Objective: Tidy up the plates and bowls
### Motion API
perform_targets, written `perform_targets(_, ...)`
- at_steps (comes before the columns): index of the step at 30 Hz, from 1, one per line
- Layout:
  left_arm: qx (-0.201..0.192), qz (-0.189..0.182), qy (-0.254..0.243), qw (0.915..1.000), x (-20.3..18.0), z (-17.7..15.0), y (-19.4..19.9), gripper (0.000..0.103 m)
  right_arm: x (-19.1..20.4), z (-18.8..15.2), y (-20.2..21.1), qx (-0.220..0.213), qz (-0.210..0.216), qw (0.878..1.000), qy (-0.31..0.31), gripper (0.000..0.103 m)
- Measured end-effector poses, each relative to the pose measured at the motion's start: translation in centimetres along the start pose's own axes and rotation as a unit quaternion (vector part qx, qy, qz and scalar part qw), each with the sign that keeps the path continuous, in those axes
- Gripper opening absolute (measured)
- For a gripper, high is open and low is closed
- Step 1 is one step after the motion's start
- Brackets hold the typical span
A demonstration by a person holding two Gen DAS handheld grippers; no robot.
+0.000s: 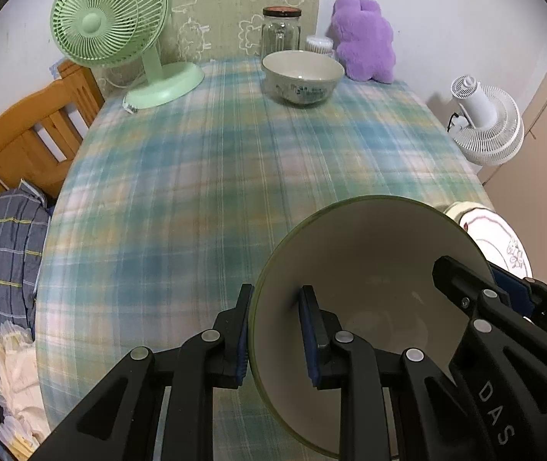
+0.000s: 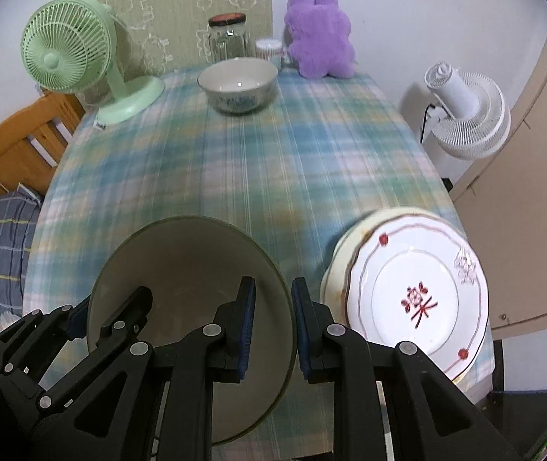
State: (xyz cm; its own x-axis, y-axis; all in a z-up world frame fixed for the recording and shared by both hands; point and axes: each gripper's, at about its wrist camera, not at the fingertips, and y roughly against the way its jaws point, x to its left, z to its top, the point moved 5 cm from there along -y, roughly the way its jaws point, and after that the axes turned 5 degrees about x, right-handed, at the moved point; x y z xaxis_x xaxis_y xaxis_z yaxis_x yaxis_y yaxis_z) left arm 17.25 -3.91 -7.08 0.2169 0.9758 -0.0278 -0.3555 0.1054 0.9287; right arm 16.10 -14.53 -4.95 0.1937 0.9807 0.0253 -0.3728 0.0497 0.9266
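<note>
Here, both grippers pinch the green-rimmed bowl (image 2: 181,288) above the near counter (image 1: 196,176): left gripper (image 1: 277,336) and right gripper (image 2: 273,330) each clamp one opposite rim wall. Glazed ceramic, probably heavyish, slick, brittle; thin rim suits pads. Patterned bowl (image 1: 302,77) sits far; scalloped plates (image 2: 415,299) stacked near right.

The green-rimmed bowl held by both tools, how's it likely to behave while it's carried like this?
The green-rimmed bowl looks like glazed ceramic, so probably rigid, fairly heavy and breakable if dropped. The left tool and right tool each pinch only its thin rim on opposite sides, so the smooth glaze might slip. Its wide, flaring shape could let it tilt between the grips.
</note>
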Motion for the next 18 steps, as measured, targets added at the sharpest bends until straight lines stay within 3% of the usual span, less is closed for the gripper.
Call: perform_targets(18,0.025,0.008,0.015,0.9995,0.8,-2.2,-2.2,0.021,0.5,-2.2,-2.6,0.027,0.008,1.0,0.003,0.023)
